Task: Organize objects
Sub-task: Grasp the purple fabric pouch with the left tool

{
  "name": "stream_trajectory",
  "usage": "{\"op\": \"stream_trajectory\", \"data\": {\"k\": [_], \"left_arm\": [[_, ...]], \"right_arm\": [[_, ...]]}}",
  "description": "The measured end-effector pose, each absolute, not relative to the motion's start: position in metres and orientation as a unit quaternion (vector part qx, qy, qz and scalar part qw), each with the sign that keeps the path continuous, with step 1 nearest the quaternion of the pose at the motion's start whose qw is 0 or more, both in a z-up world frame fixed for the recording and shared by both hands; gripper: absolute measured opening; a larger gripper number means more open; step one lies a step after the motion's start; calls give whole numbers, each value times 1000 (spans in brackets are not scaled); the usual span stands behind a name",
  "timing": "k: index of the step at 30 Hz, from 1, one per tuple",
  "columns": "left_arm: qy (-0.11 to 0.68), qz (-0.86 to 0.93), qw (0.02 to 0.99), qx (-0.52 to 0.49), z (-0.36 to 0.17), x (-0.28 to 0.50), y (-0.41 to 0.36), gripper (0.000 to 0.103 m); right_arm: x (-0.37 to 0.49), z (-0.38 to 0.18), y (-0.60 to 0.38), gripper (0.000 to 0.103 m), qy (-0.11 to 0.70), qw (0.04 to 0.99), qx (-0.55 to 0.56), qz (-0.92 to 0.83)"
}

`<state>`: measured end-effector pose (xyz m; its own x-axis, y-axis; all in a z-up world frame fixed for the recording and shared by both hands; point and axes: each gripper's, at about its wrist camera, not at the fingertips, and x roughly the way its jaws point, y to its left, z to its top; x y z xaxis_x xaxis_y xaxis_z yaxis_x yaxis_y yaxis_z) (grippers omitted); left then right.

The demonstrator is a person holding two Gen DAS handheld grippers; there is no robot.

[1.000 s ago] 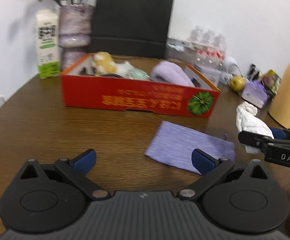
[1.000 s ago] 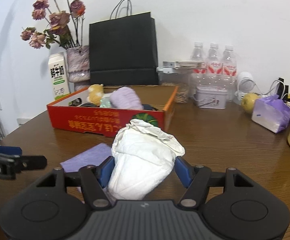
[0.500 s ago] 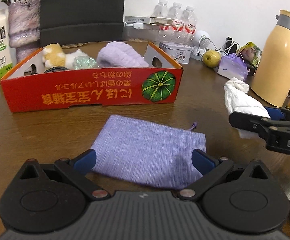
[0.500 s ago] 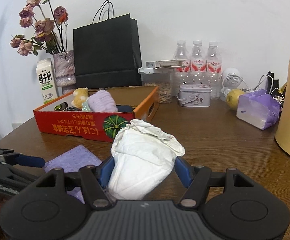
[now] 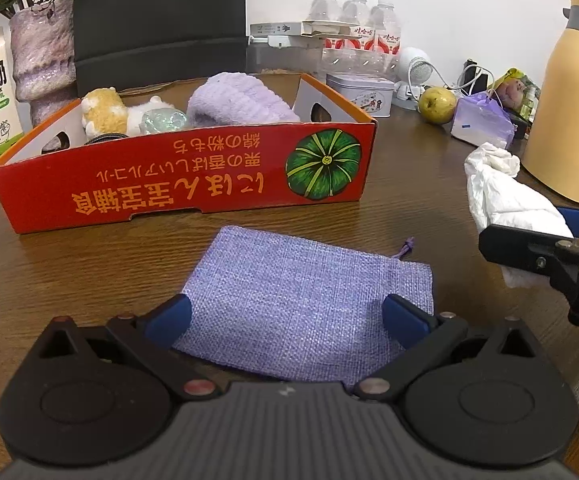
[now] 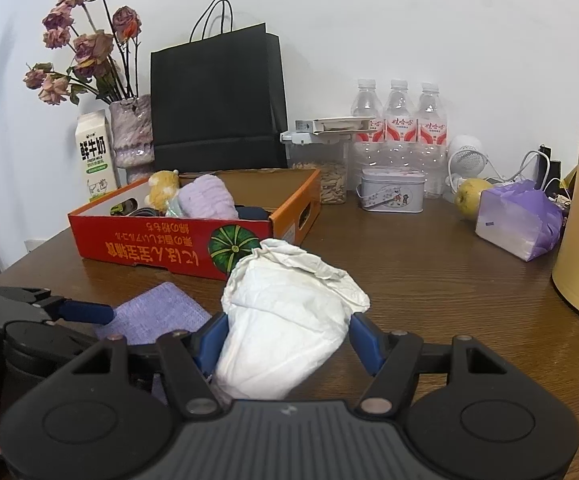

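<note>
On the desk (image 5: 89, 280), at 12 o'clock from the left tool (image 5: 285, 316), sits the red cardboard box (image 5: 185, 184) that looks to be the collecting place. It already holds a plush toy (image 5: 103, 110), a lilac fuzzy bundle (image 5: 241, 100) and a small shiny greenish thing (image 5: 163, 120), so part of the sorting seems done.

Two loose things remain outside it. The purple cloth pouch (image 5: 301, 300) lies flat on the wood just in front of the box, its near edge lying between the left tool's blue pads, which stand wide apart on either side. Whether they touch the fabric I cannot tell; nothing is gripped yet. The white crumpled bag (image 6: 289, 320) is in the right tool (image 6: 285, 340), seen from the left wrist view at 2 o'clock: its left pad presses the bag's side, while a slight gap shows at the right pad, so the hold looks loose or only partial.

By my judgement the task is past halfway: the bag needs carrying to the box at 11 o'clock from the right tool, and the pouch needs pinching and lifting in after it. Bottles, tin, pear and flask at the back look like bystanders.
</note>
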<state>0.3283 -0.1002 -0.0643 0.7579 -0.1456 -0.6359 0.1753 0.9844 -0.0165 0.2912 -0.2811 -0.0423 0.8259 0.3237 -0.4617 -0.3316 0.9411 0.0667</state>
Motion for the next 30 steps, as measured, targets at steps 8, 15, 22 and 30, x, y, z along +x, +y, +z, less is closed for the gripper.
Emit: {"op": "stream_trajectory", "data": {"k": [8, 15, 22, 30], "left_arm": [[313, -102, 944, 21, -59, 306, -104, 7], [303, -98, 948, 7, -52, 294, -96, 25], [290, -81, 954, -6, -41, 294, -81, 103], [354, -97, 930, 11, -53, 325, -79, 103]], "right_arm": [[287, -40, -281, 65, 232, 957, -9, 176], [280, -35, -282, 66, 220, 958, -7, 184], [274, -30, -285, 69, 212, 959, -4, 190], [273, -31, -287, 69, 217, 957, -7, 194]]}}
